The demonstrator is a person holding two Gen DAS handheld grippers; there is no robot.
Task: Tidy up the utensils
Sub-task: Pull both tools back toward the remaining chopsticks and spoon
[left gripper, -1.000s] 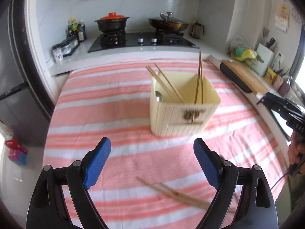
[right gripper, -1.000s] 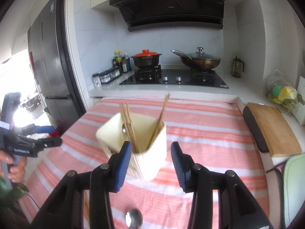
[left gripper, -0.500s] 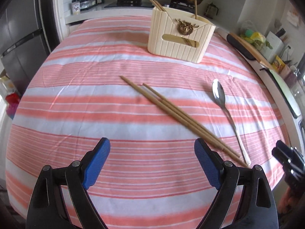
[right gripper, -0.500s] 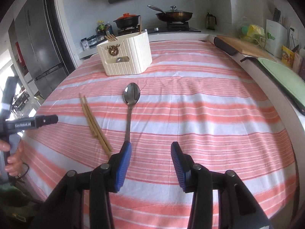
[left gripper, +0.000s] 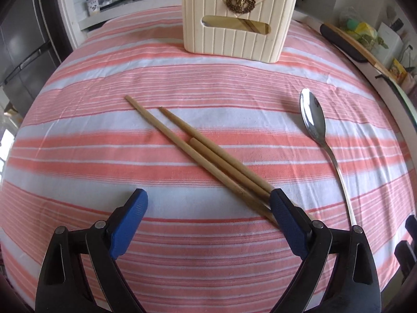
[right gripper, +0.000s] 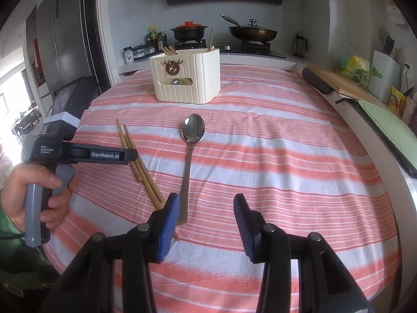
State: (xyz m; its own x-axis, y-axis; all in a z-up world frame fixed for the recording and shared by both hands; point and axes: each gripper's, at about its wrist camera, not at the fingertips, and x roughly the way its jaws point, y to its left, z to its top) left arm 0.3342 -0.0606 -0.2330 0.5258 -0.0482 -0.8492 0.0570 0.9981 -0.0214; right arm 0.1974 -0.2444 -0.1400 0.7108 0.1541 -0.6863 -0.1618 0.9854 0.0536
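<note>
Left gripper (left gripper: 207, 207): jaws spread wide over the striped cloth, nothing between the blue pads; its right pad lies across the near ends of the chopsticks.
Right gripper (right gripper: 206, 215): jaws apart and empty; the left pad sits just beside the spoon's handle end.
Left hand (right gripper: 31, 194): wrapped round the grey handle of the left gripper, seen from the right wrist view at the table's left edge.
Chopsticks (left gripper: 198, 151): three wooden sticks lying flat, side by side, running diagonally across the cloth toward the holder.
Spoon (right gripper: 189, 154): metal, flat on the cloth, bowl toward the holder, just to the right of the chopsticks and apart from them.
Holder (right gripper: 187, 77): cream ribbed box with a gold emblem, upright at the far side of the table; more chopsticks stand in it, and a spoon bowl shows through its front slot.
Tablecloth (right gripper: 286, 161): pink and white stripes, covering the table.
Background: stove with a red-lidded pot (right gripper: 189, 30) and a pan (right gripper: 252, 31); cutting board (right gripper: 338, 82) on the counter to the right.
</note>
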